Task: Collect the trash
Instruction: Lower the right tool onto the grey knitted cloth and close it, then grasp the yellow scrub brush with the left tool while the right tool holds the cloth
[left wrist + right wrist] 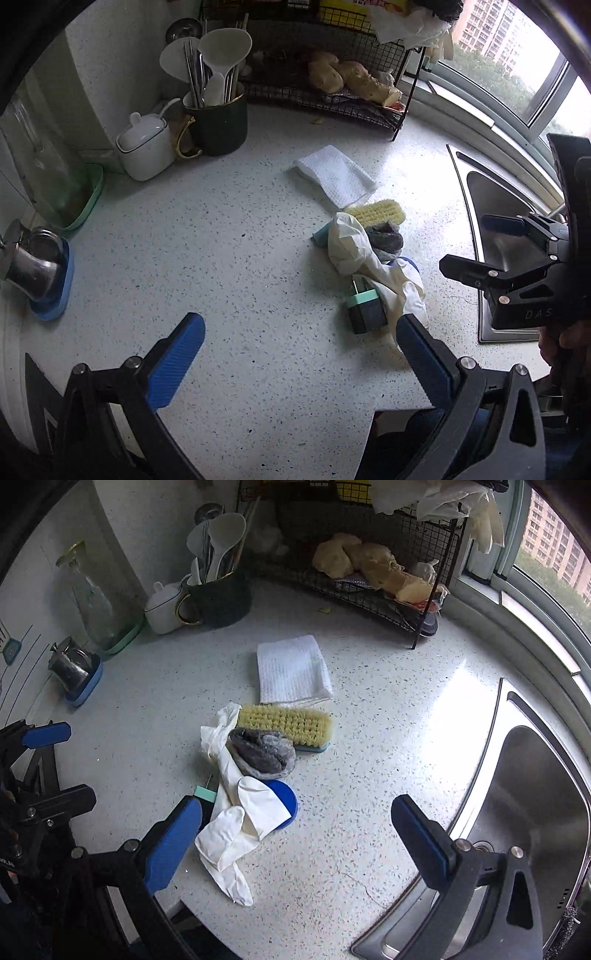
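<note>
A heap lies on the speckled counter: a crumpled white glove (236,819) (369,266), a grey scouring pad (262,753) (386,238), a yellow scrub brush (286,723) (376,212), a blue round lid (286,801) and a small green-topped dark block (365,310). A folded white cloth (291,670) (336,175) rests behind them. My left gripper (301,354) is open near the counter's front edge, left of the heap, holding nothing. My right gripper (295,830) is open just in front of the glove and lid, also holding nothing. It also shows in the left wrist view as the right gripper (469,243), over the sink edge.
A steel sink (524,812) lies to the right. At the back stand a black wire rack (388,587) with ginger, a dark utensil mug (218,118), a white lidded pot (146,146), a glass jar on a green tray (55,173) and a steel jug on a blue tray (37,269).
</note>
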